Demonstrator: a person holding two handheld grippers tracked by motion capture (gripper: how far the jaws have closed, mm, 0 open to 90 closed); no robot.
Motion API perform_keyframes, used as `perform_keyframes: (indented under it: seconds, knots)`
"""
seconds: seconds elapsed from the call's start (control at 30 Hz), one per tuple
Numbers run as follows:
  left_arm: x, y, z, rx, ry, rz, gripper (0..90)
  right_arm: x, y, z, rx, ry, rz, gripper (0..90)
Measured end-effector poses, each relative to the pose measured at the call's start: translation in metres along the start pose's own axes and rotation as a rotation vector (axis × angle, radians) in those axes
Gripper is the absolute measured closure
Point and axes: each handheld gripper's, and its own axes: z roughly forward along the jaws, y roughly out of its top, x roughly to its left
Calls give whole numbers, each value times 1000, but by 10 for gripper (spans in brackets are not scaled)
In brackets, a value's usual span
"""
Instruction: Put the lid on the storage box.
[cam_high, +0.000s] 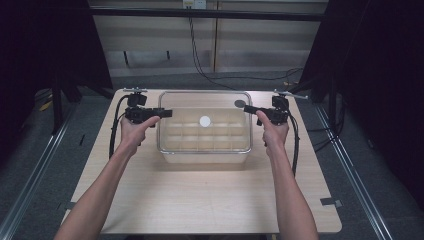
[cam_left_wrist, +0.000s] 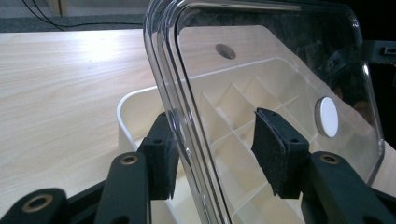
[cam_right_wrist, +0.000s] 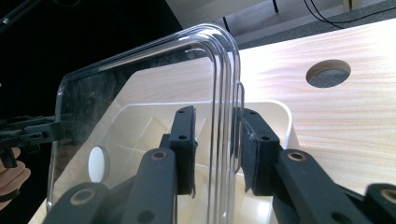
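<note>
Clear plastic lid (cam_high: 204, 121) held flat over a white divided tray (cam_high: 205, 157) at the middle of the wooden table (cam_high: 200, 200); lid sits slightly above the tray rim rather than seated on it, as both gripper views show the tray wall below and apart from the lid edge.

Left gripper (cam_high: 161, 113) at the lid's left edge; in the left gripper view its jaws straddle the rim, one pad close against the outer face, the other pad (cam_left_wrist: 273, 149) standing off with a visible gap; so jaws apart, not clamped.

Right gripper (cam_high: 250, 109) at the lid's right edge; in the right gripper view the pads sit on either side of the ribbed rim, near to it, a thin gap showing on at least one side; whether they actually pinch I cannot tell.

White round disc (cam_high: 205, 121) on the lid's middle; a round hole (cam_high: 240, 104) in the table shows through near the far right corner.

Handling judgement: lid looks light, thin, stiff but likely to flex when held by two opposite edges; smooth plastic, probably slippery against pads; could crack under a hard squeeze. Best hold is the stepped rim at mid-edge, both sides level, so it does not tilt or twist; tray beneath looks rigid and light too.
</note>
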Motion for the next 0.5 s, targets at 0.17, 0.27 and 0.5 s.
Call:
perform_keyframes:
  seconds: [0.17, 0.27, 0.5]
  knots:
    - [1, -3, 4, 11, 13, 12, 482, -5, -4, 8, 1, -12, 7, 664]
    - [0, -4, 5, 26, 17, 23, 467, -7, -5, 10, 6, -14, 10, 660]
    - [5, -13, 10, 50, 1, 7, 453, -16, -7, 17, 40, -3, 38, 656]
